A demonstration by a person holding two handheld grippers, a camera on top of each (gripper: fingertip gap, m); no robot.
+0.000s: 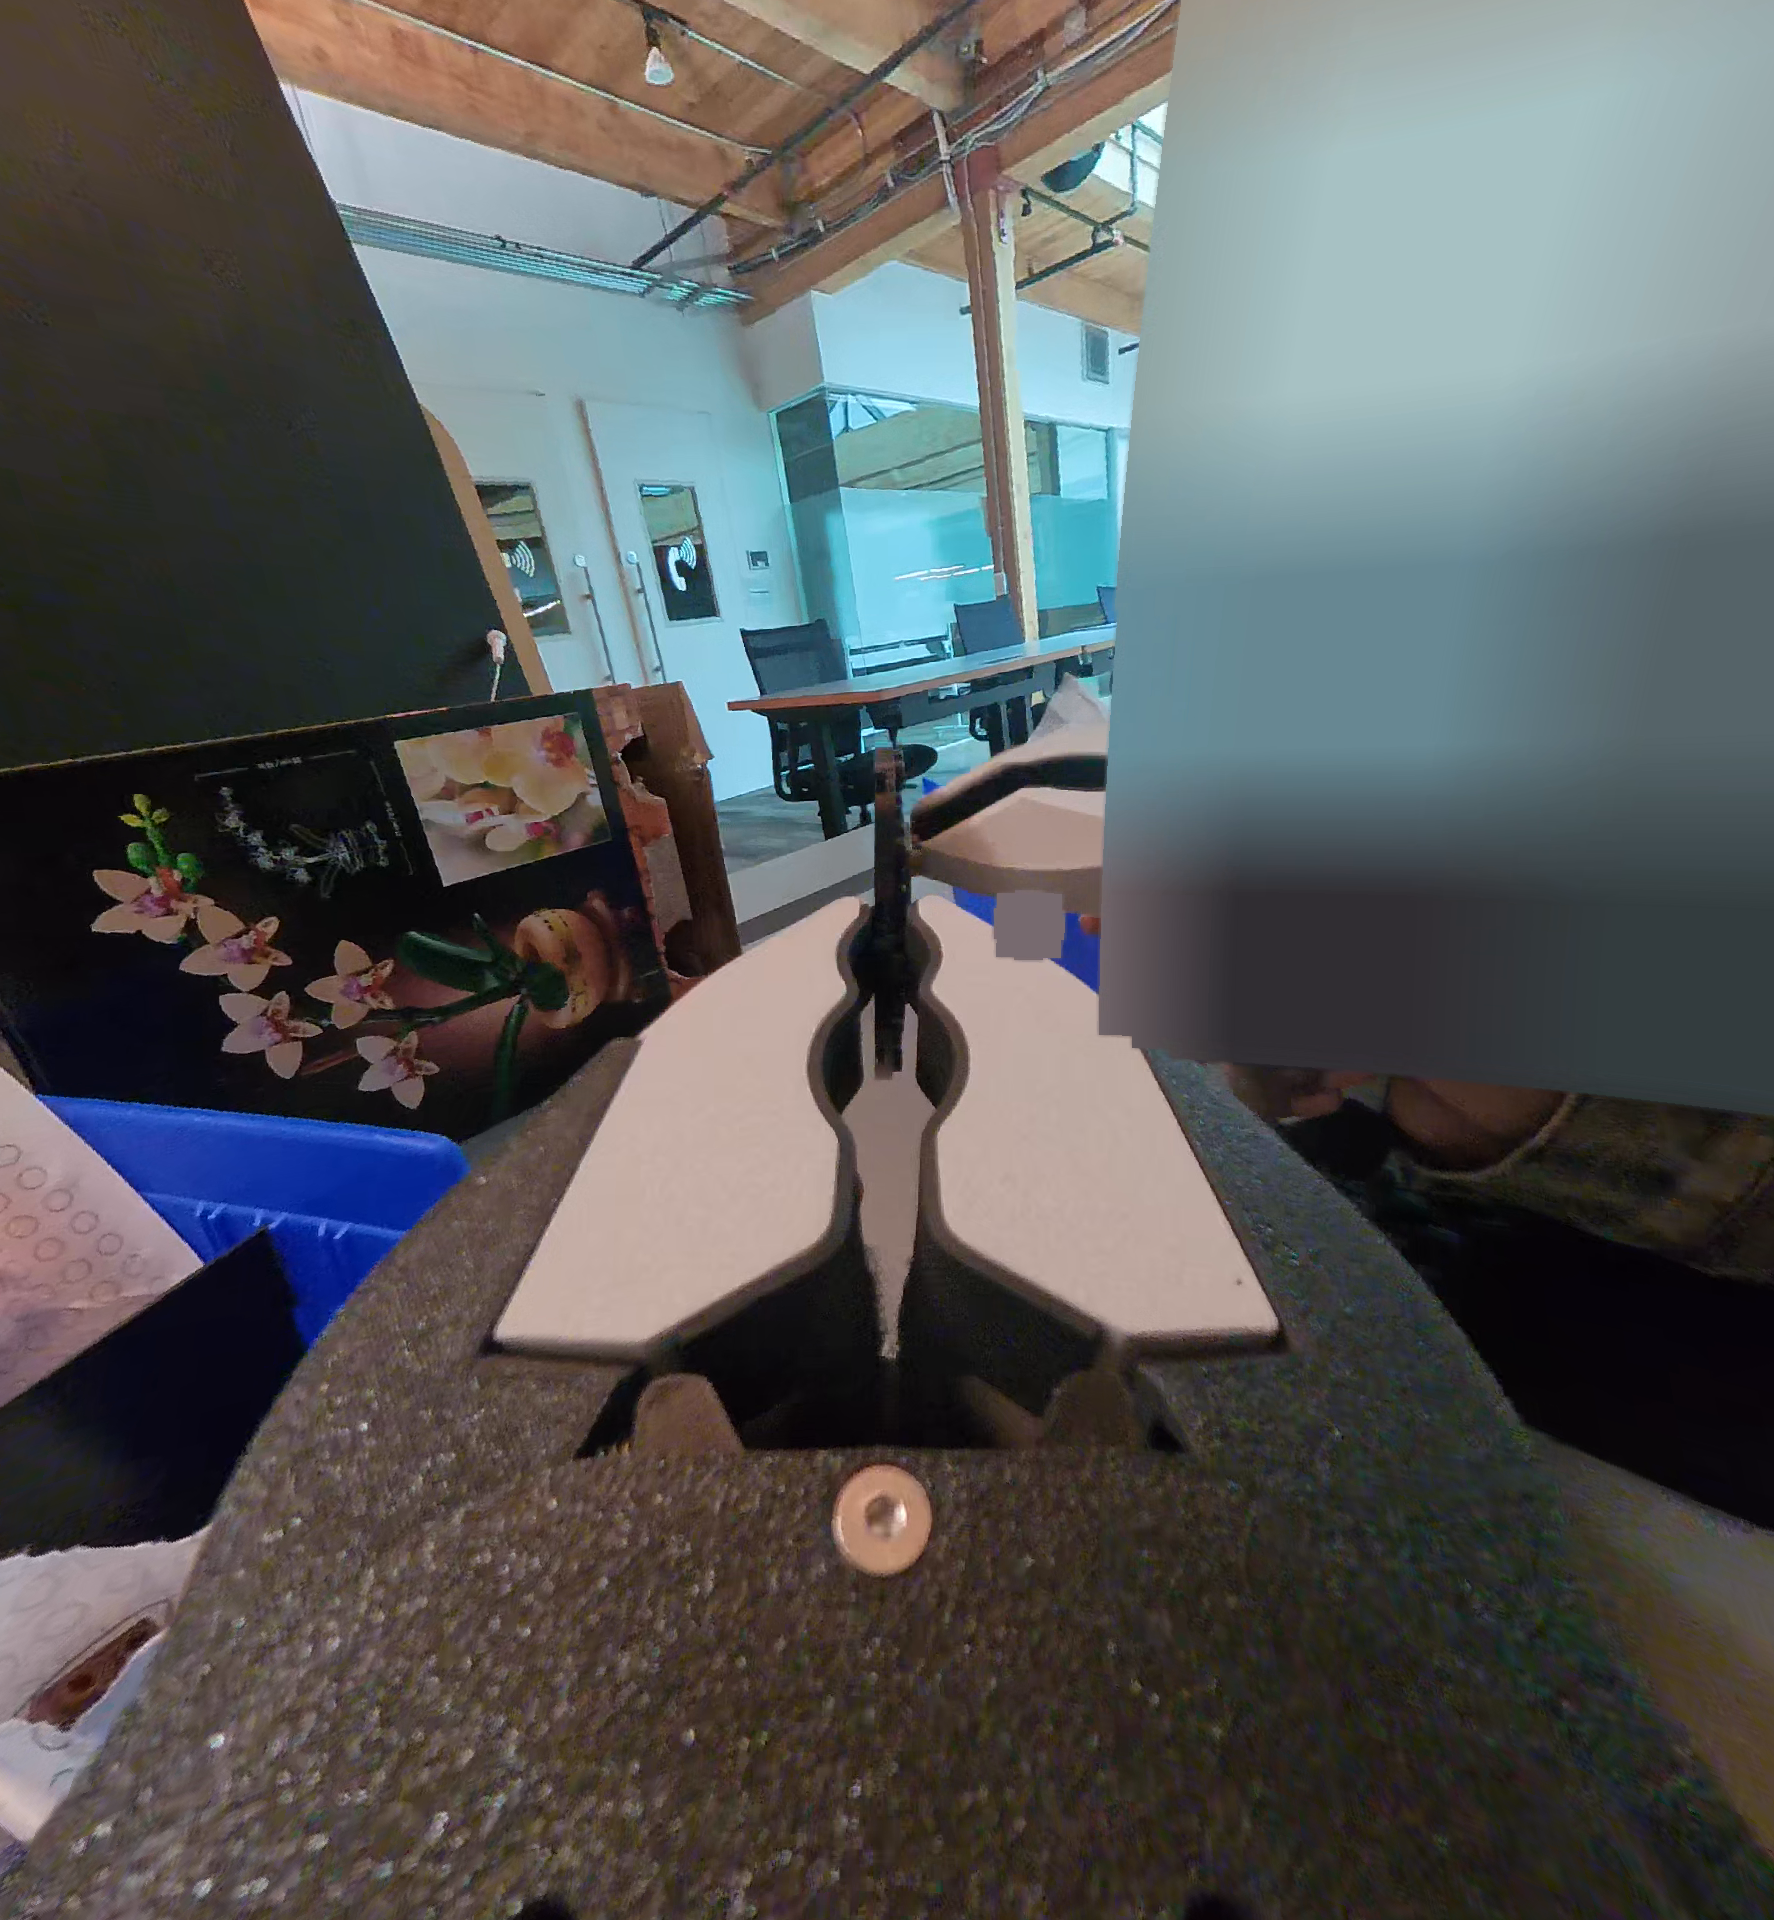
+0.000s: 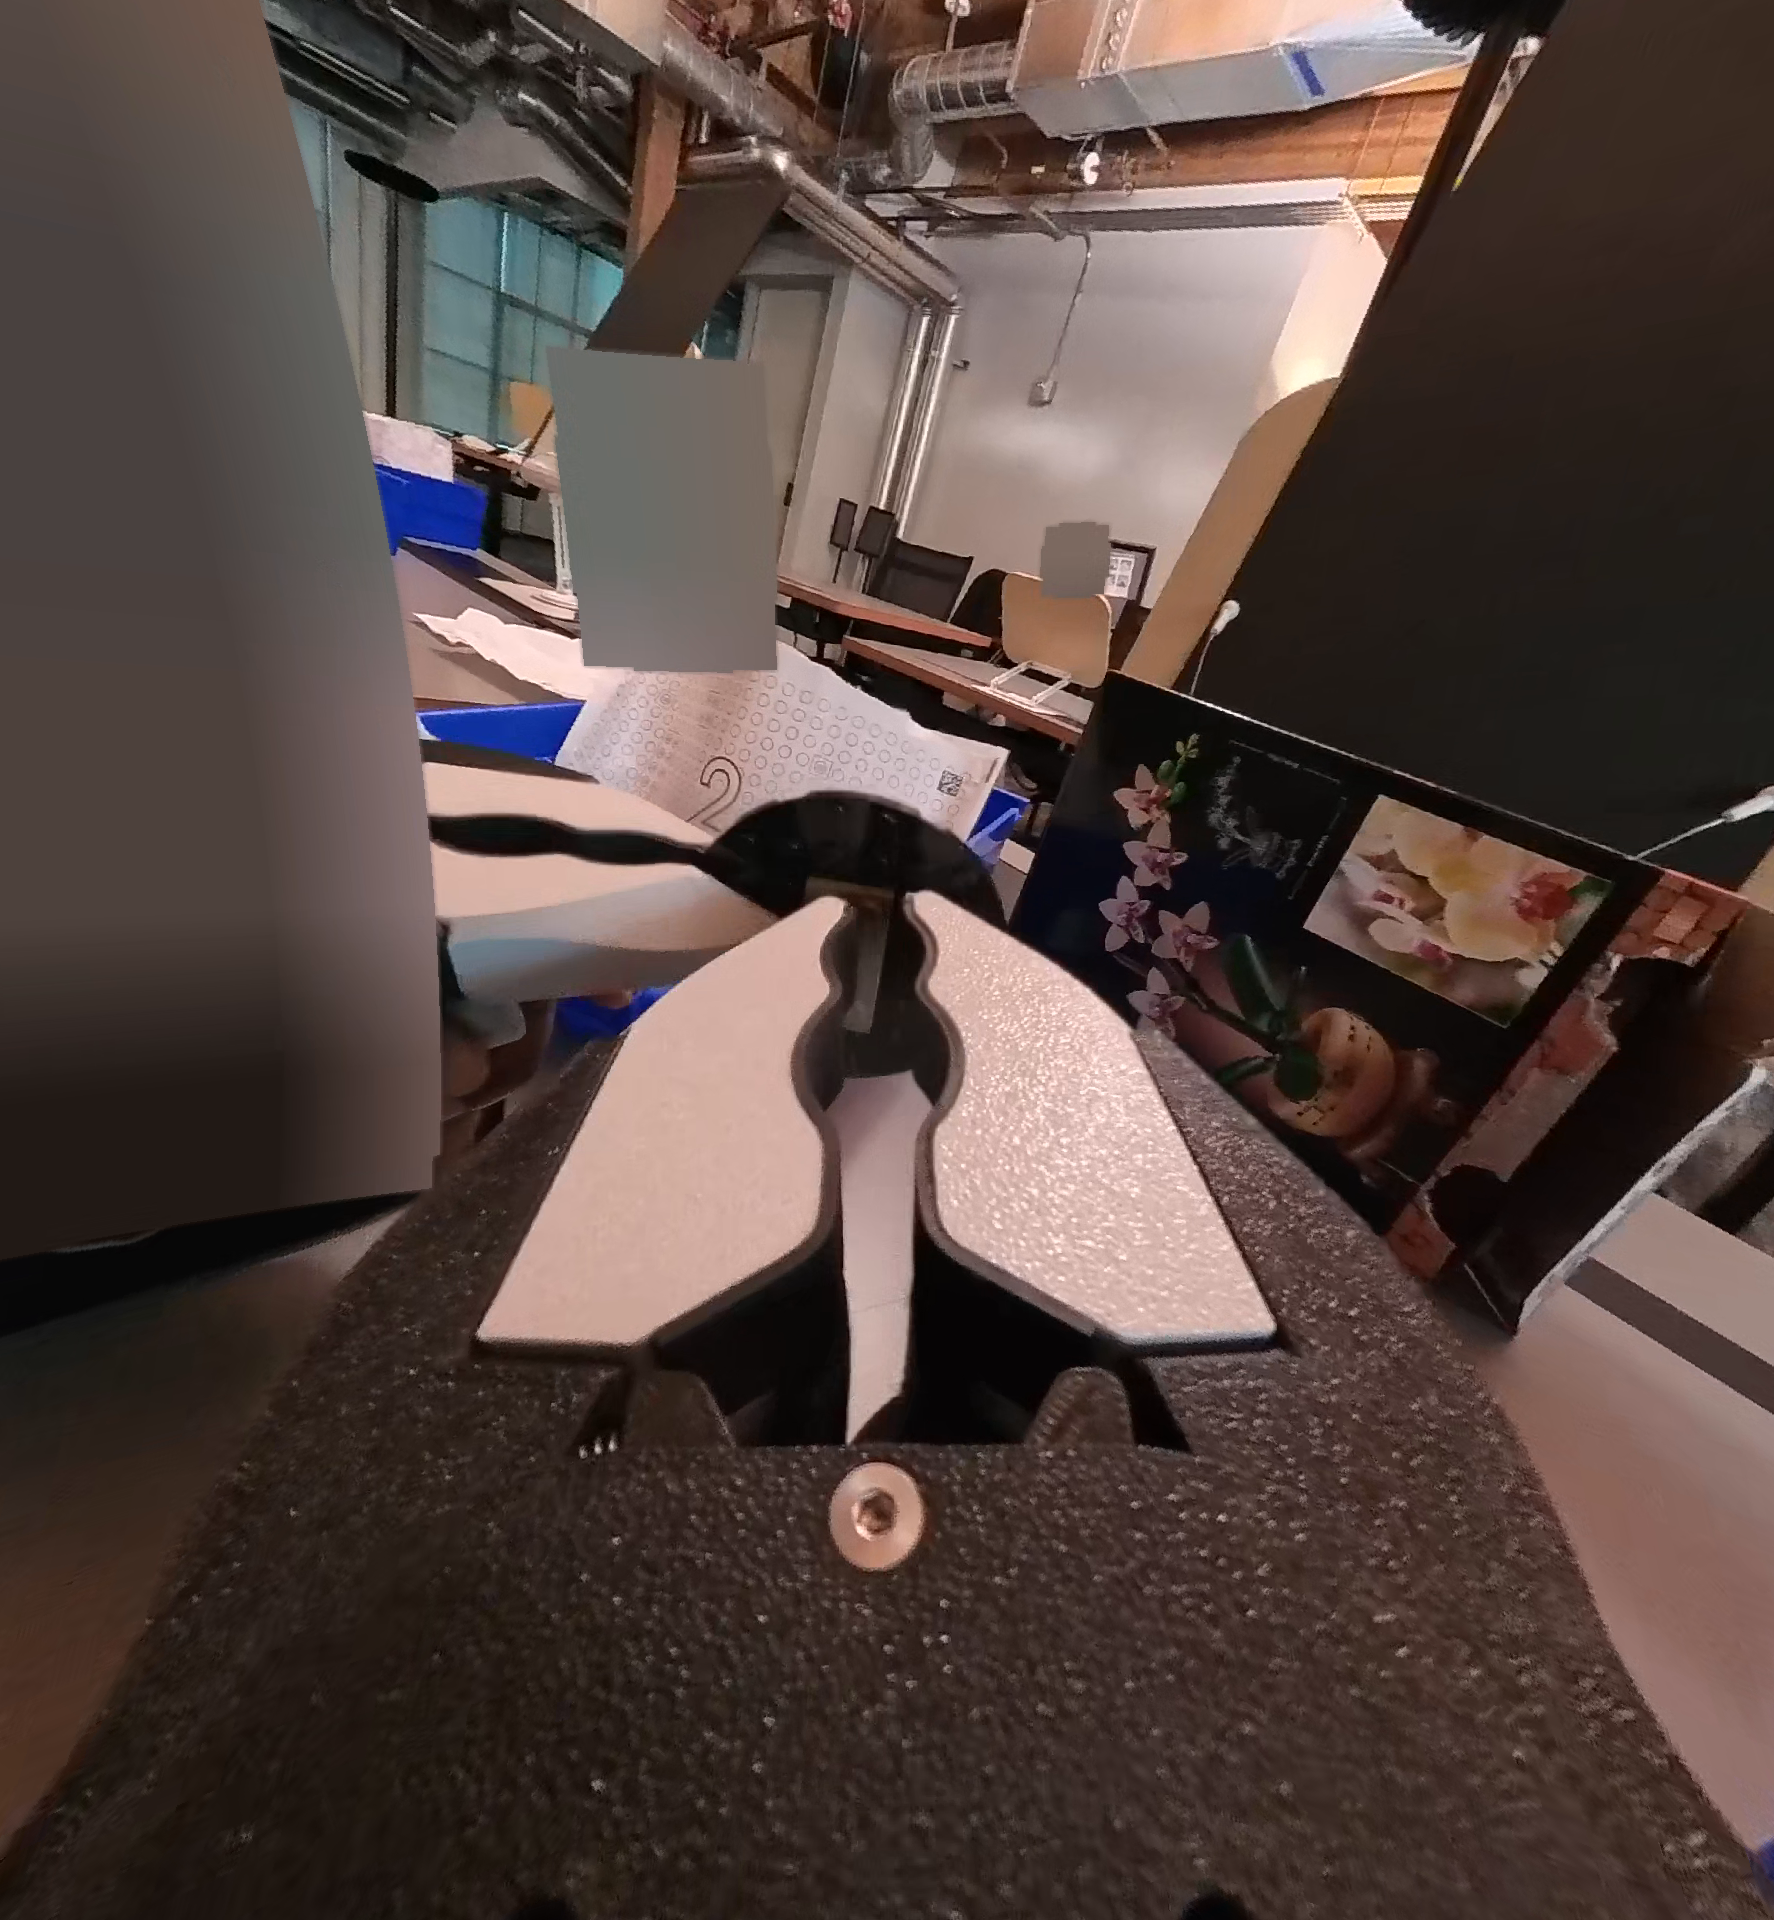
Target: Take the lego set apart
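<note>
Two hand-held grippers in play, both clenched on one black lego piece held up in the air between them. Left hand-held gripper: grey fingers pinched on the thin black lego piece, seen edge-on here, standing upright out of the fingertips. Right hand-held gripper: fingers closed on the same piece, which in the right wrist view shows as a flat black rounded disc facing the camera. In each view the other gripper's fingertips come in from the side and meet the piece; the left one enters from the left in the right wrist view, the right one from the right in the left wrist view.

One lego box with orchid pictures stands upright on the worktop, behind the grippers. One blue bin just beside the box, lower left in the left wrist view. Paper bags printed with small circles: one by the bin in the left view, one behind the disc in the right view; cannot tell if same bag. Large black panel stands behind the box.
</note>
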